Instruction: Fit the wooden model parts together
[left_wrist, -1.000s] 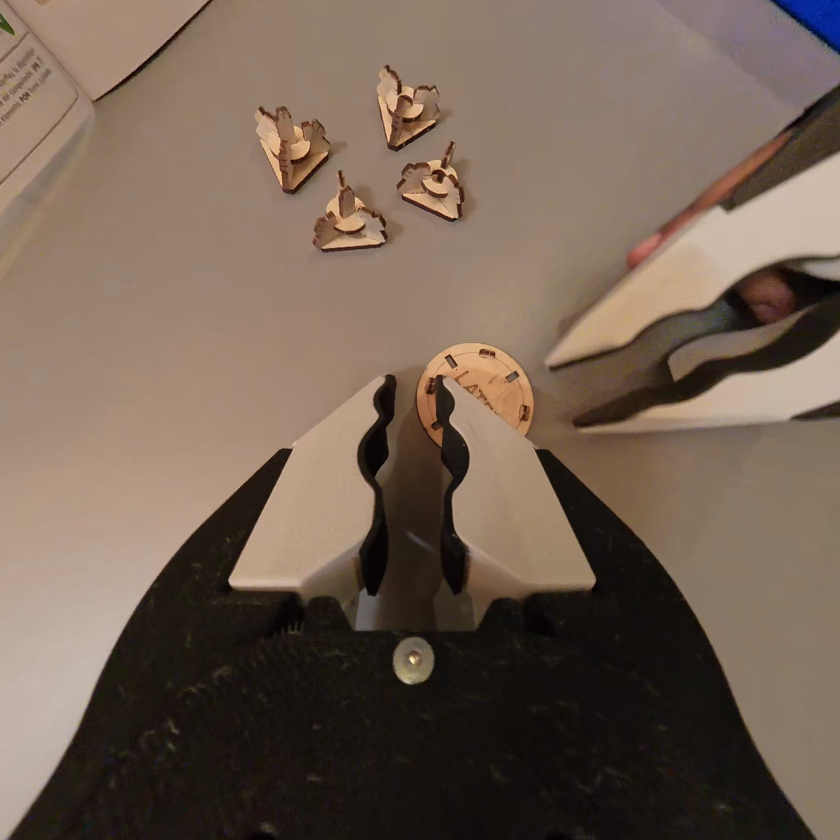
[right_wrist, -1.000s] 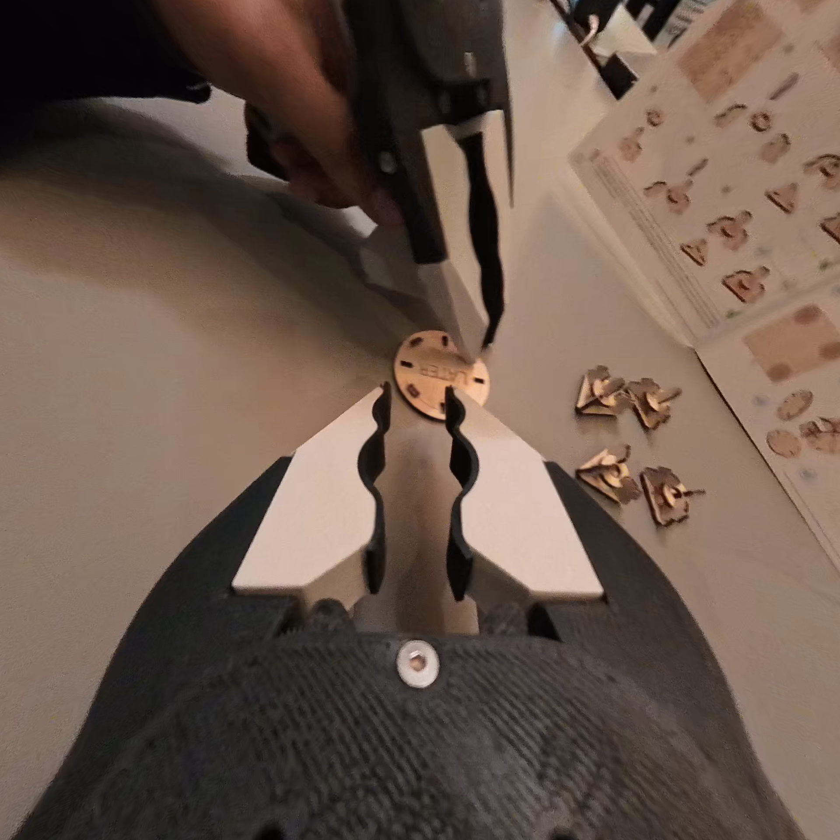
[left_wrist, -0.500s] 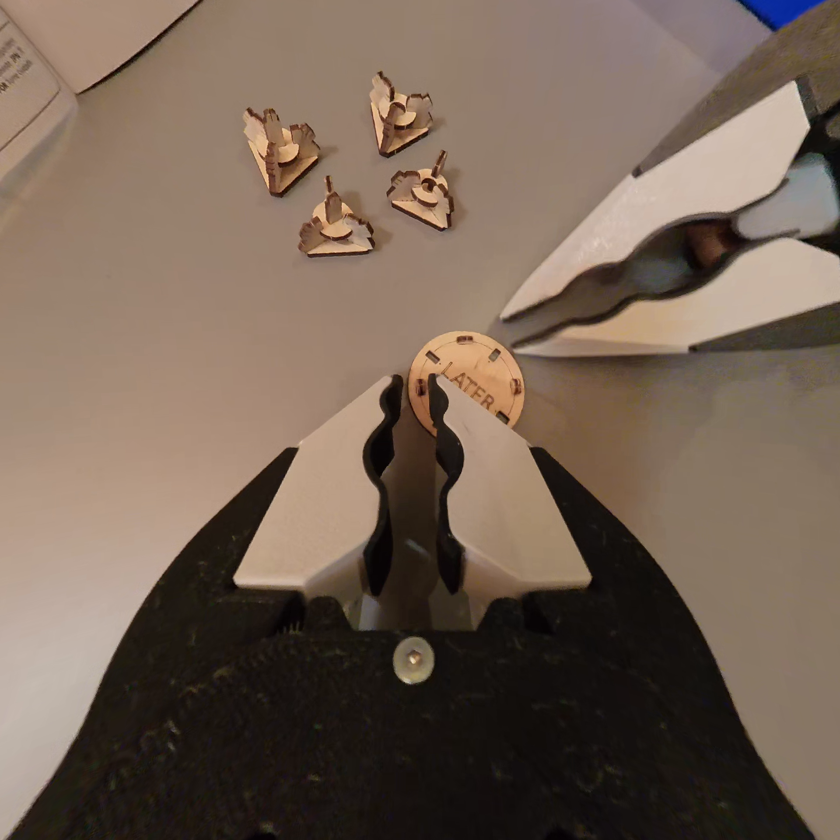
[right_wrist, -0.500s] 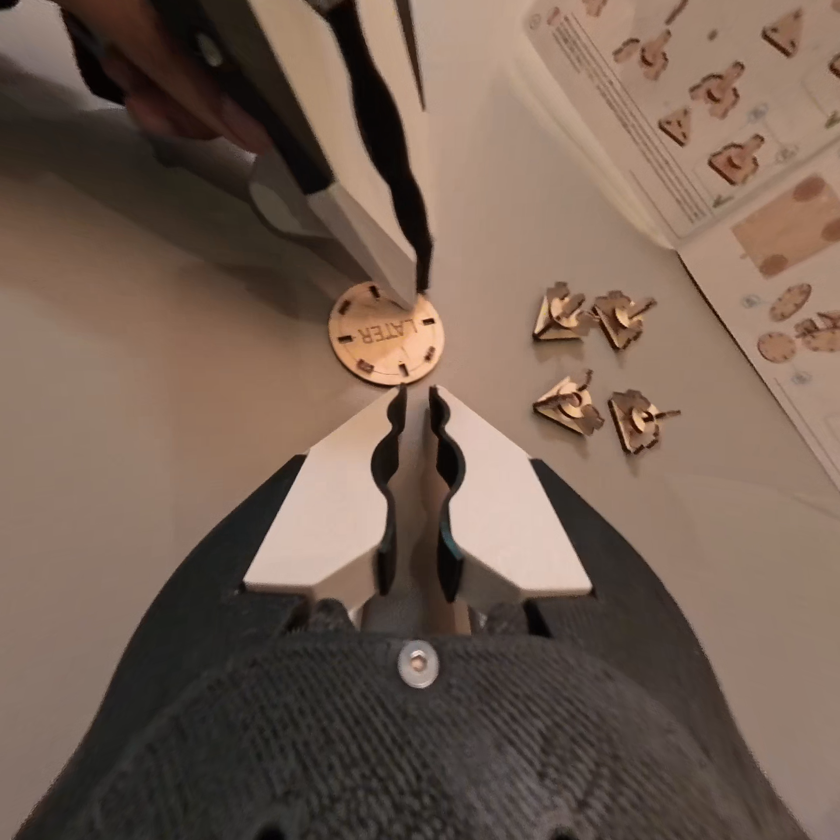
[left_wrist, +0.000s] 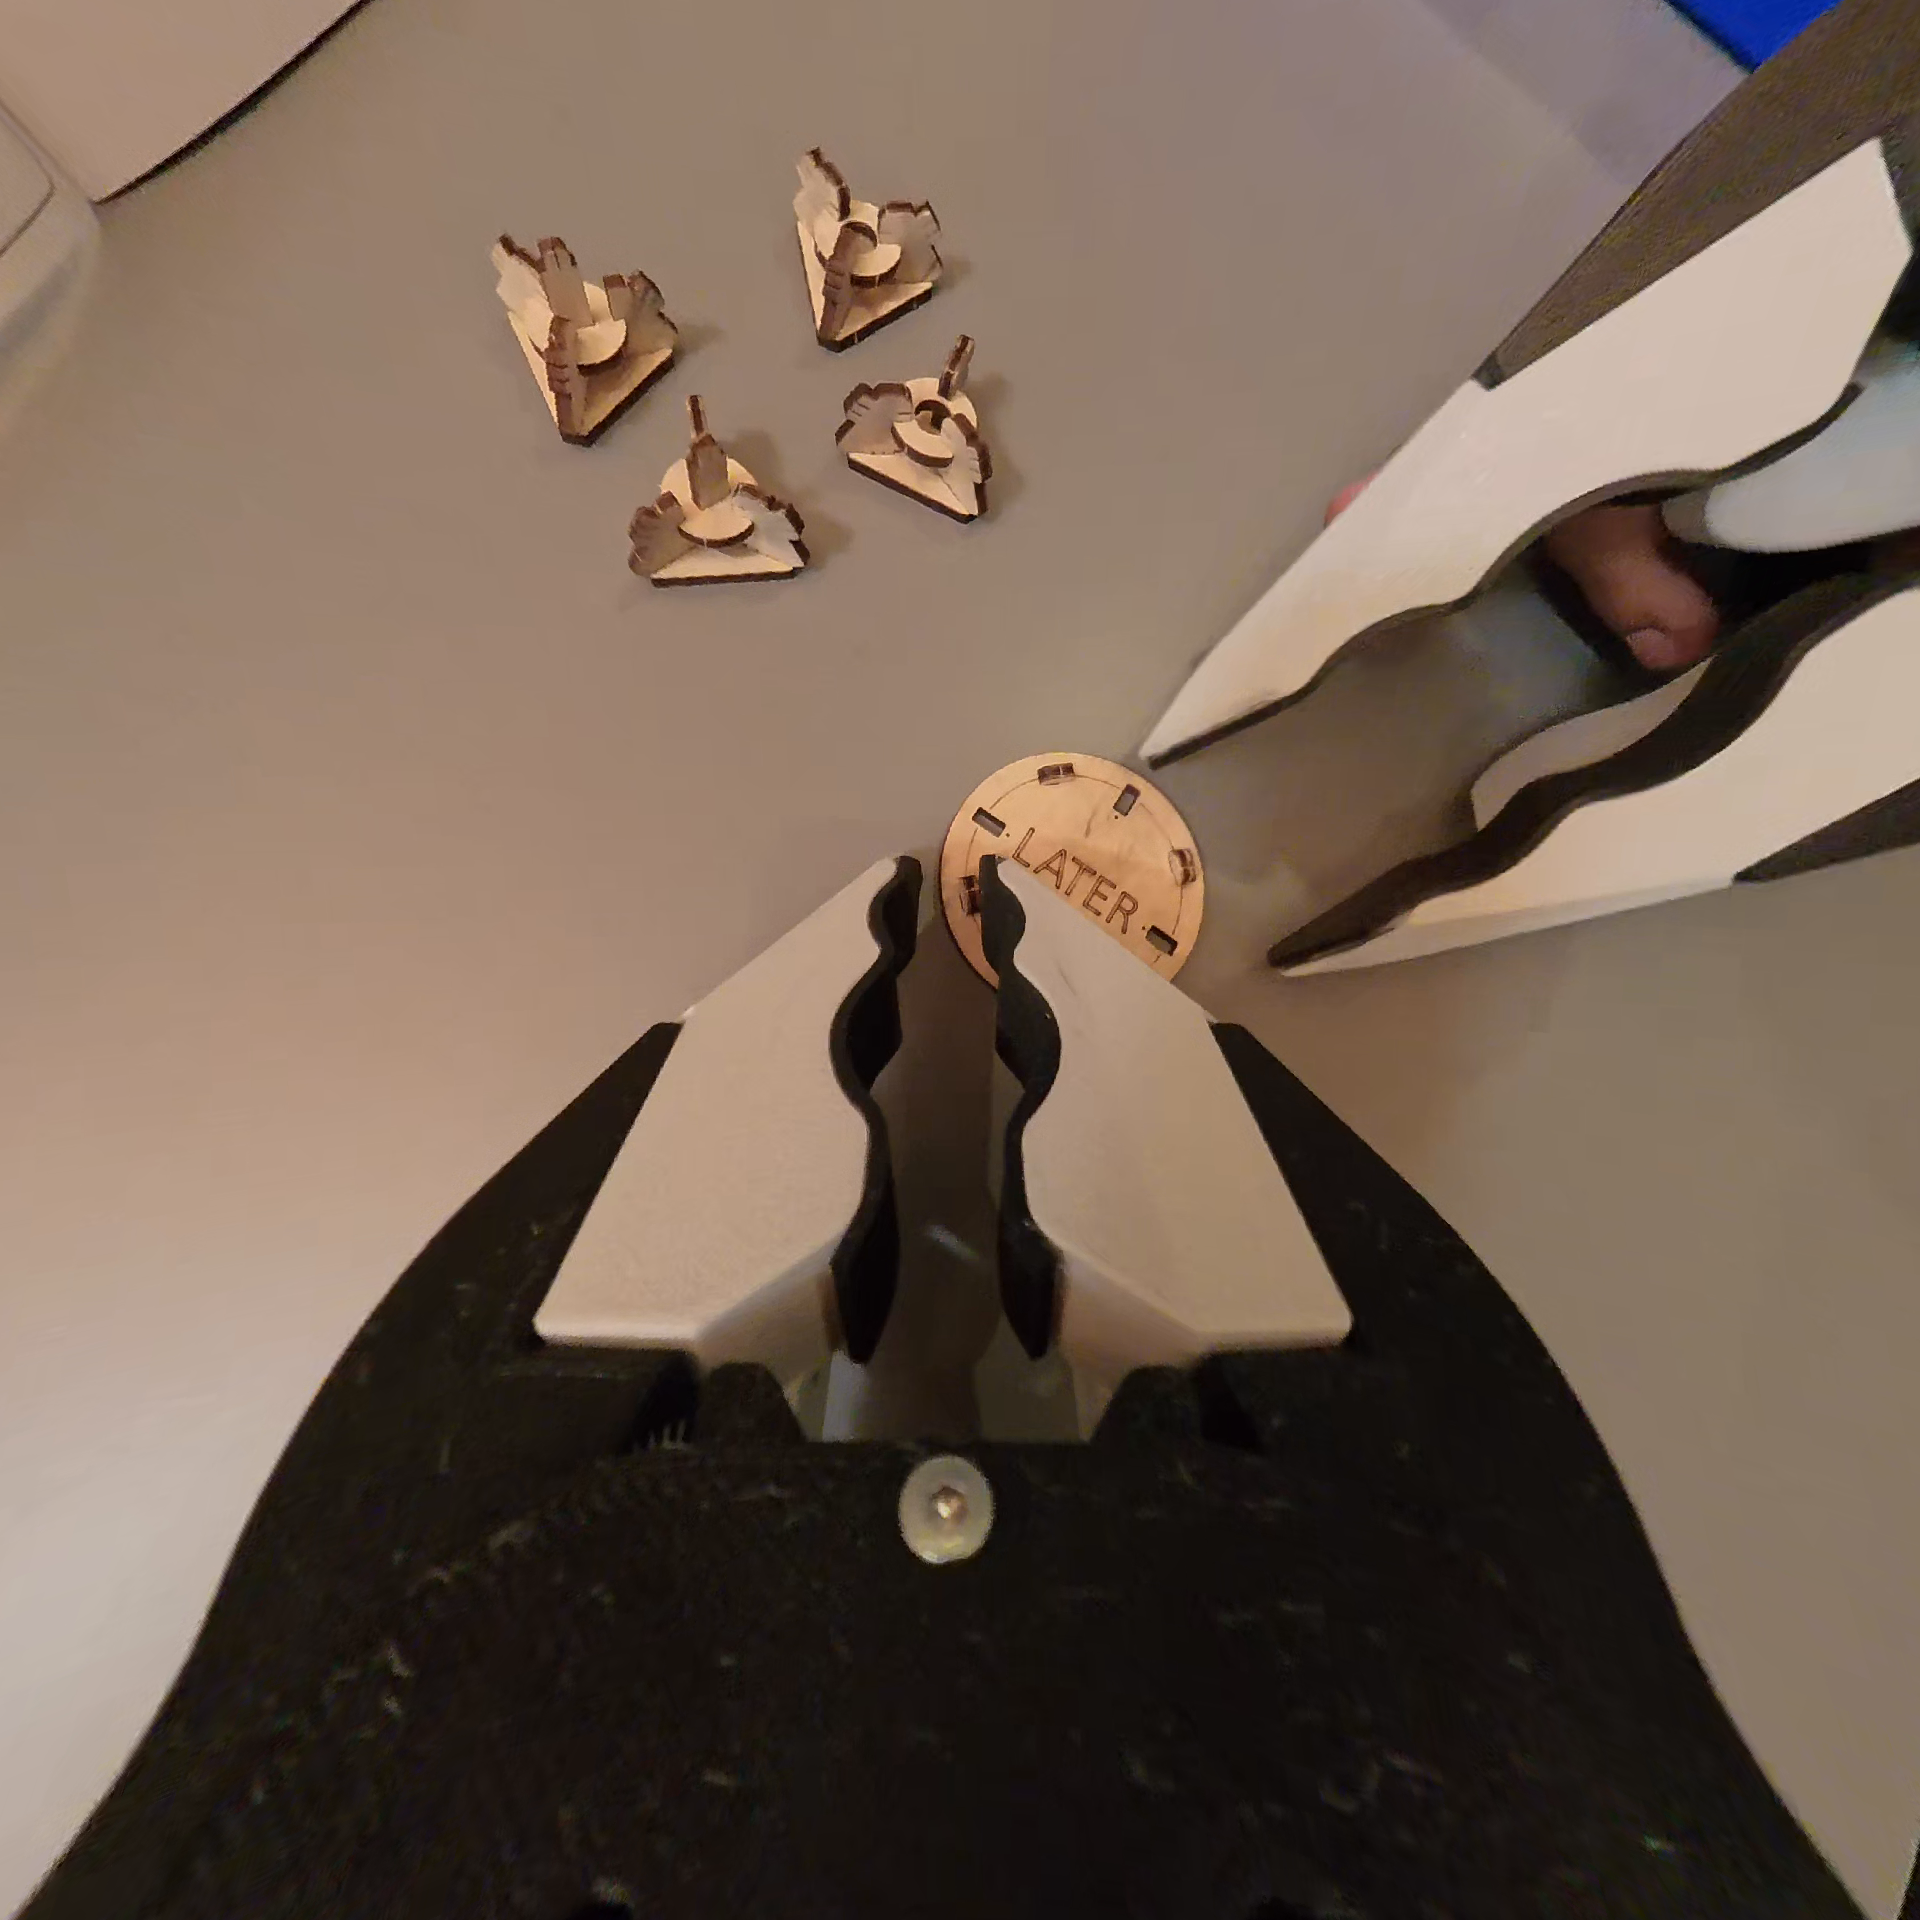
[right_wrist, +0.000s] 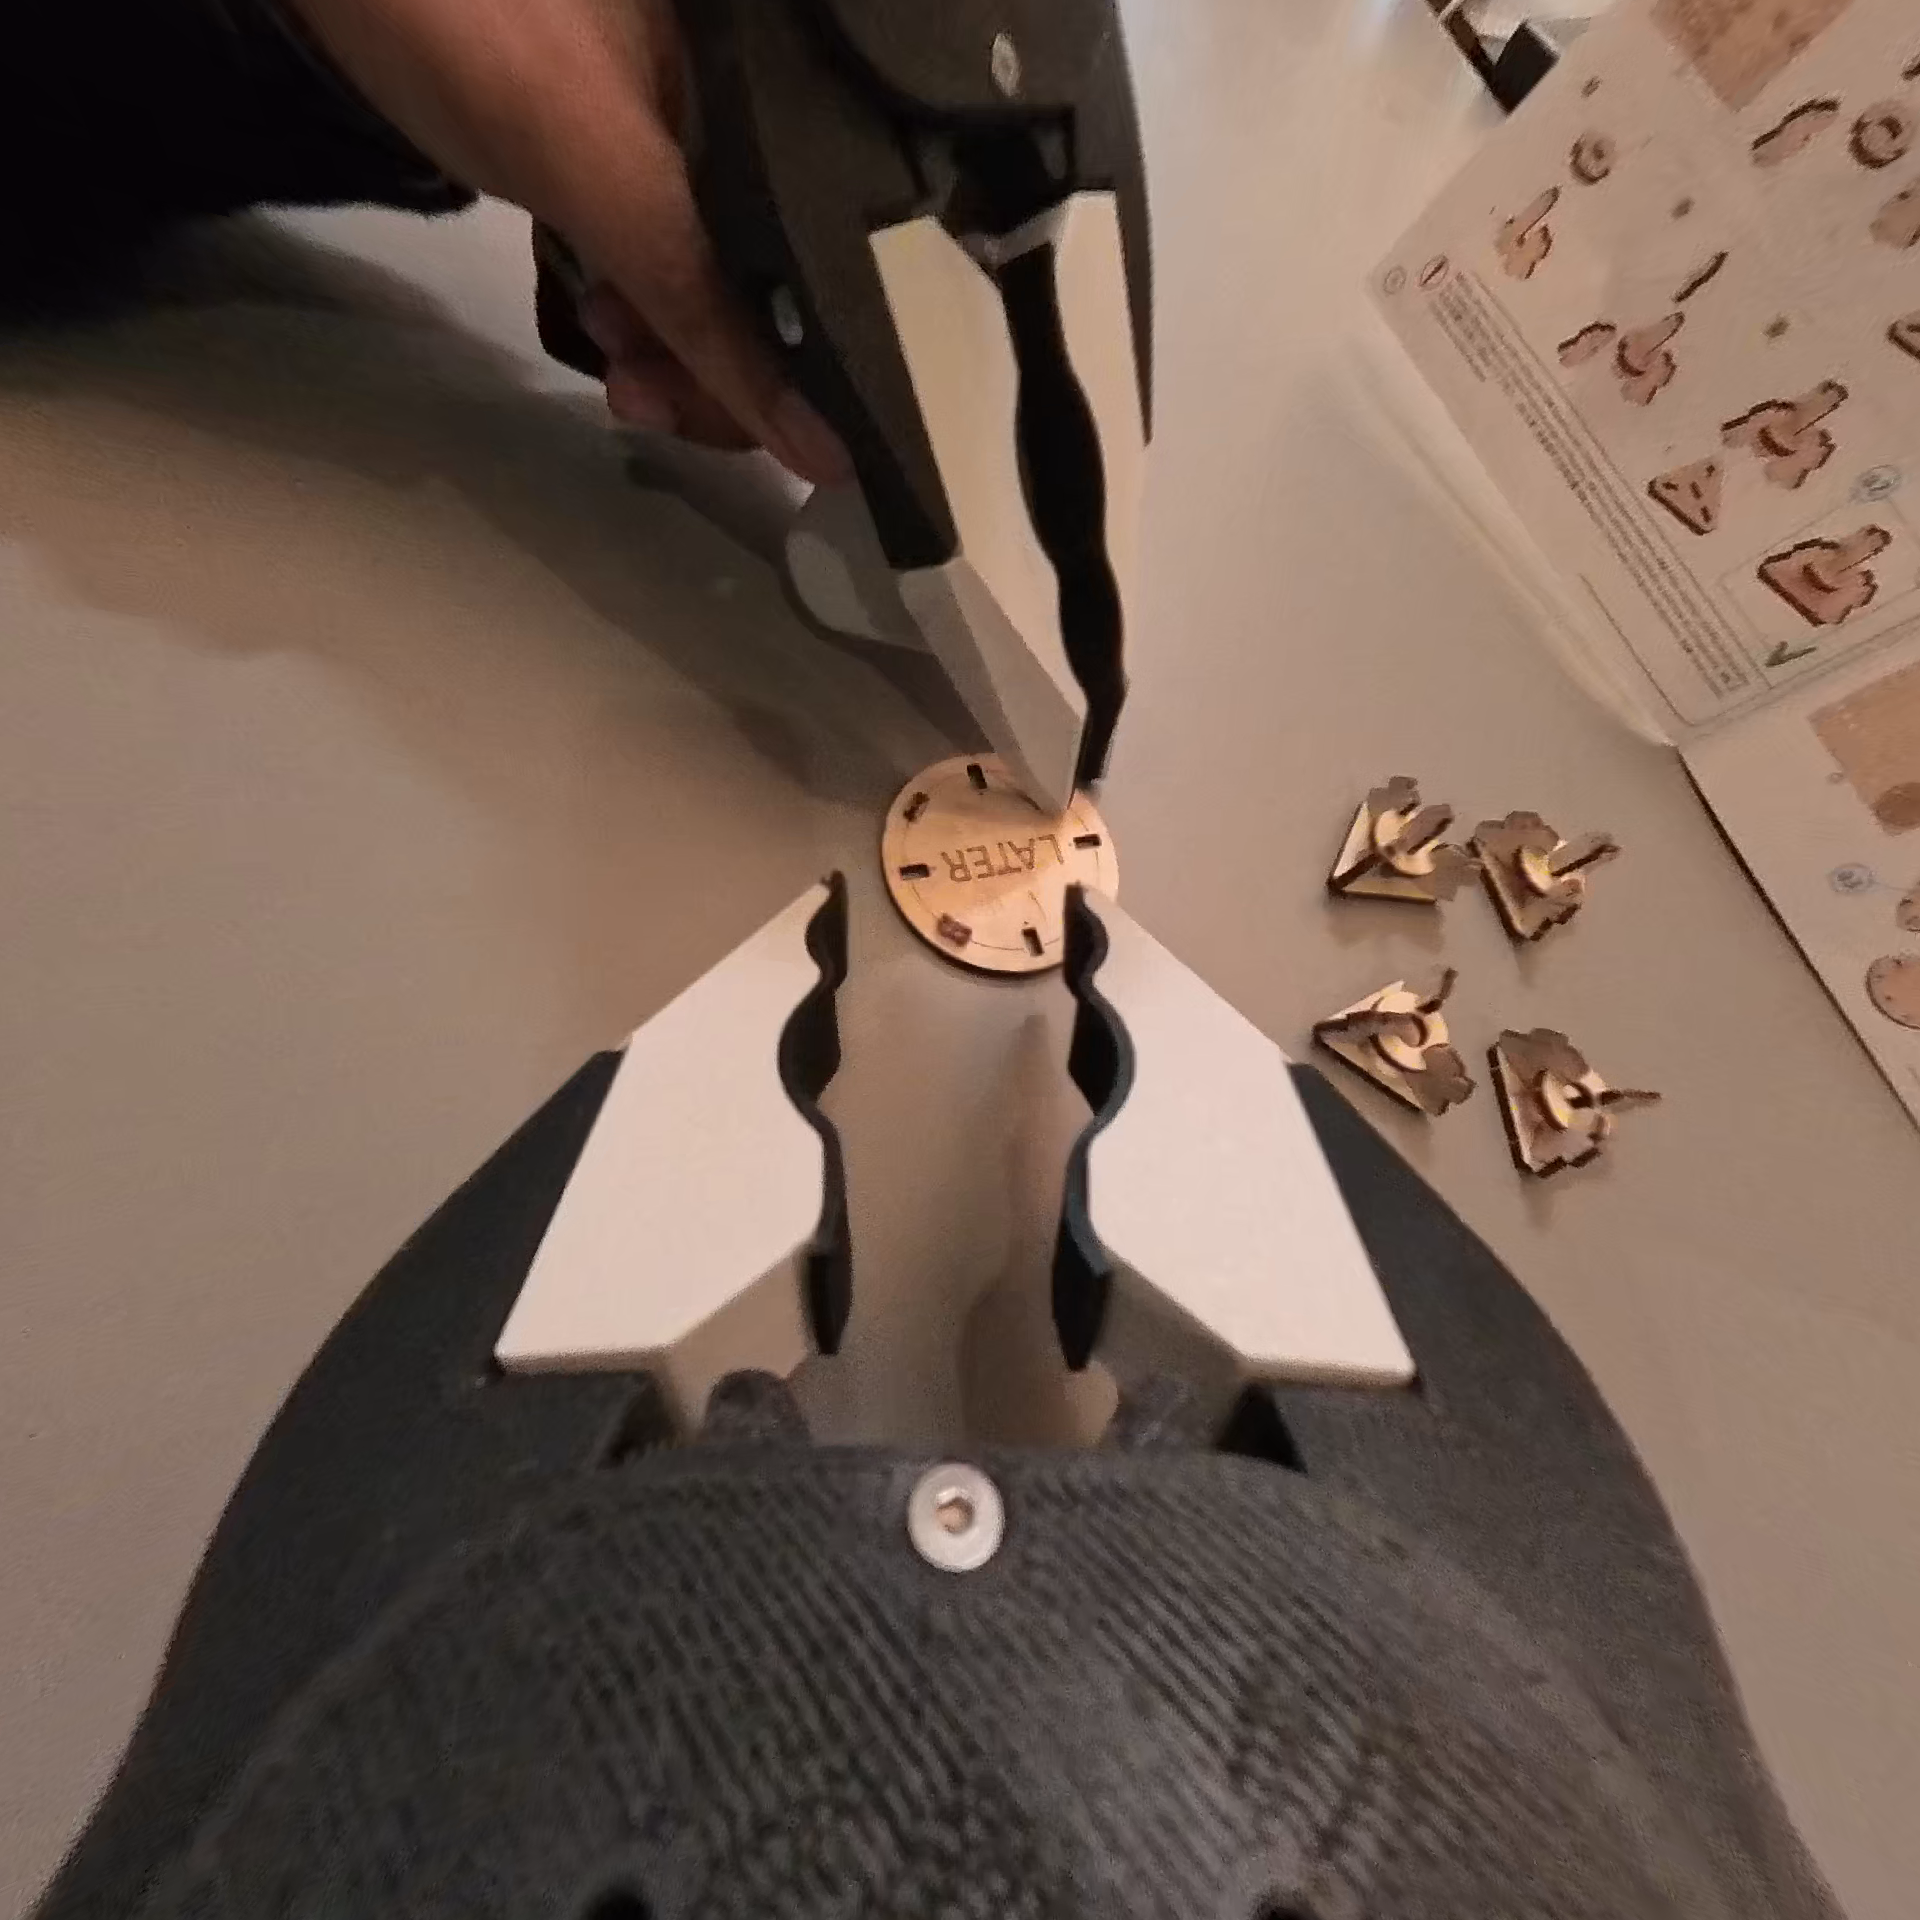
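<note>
My left jaws (left_wrist: 951, 878) stood narrowly apart, gripping nothing, one fingertip (right_wrist: 1055, 769) resting on the wooden disc (left_wrist: 1081, 862) lying flat on the table (left_wrist: 312, 831). My right jaws (right_wrist: 951, 904) stood wide, bare, just beside the disc. Four wooden pieces (left_wrist: 727, 384) lay farther off.

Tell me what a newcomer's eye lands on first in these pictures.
First, the round wooden disc lying flat on the grey table, with both grippers converging on it: the left gripper has one fingertip on the disc's edge, jaws slightly apart, and the right gripper faces it with open jaws, gripping nothing. Next, four small triangular wooden assemblies clustered beyond the disc, and an open instruction booklet beside them.
</note>
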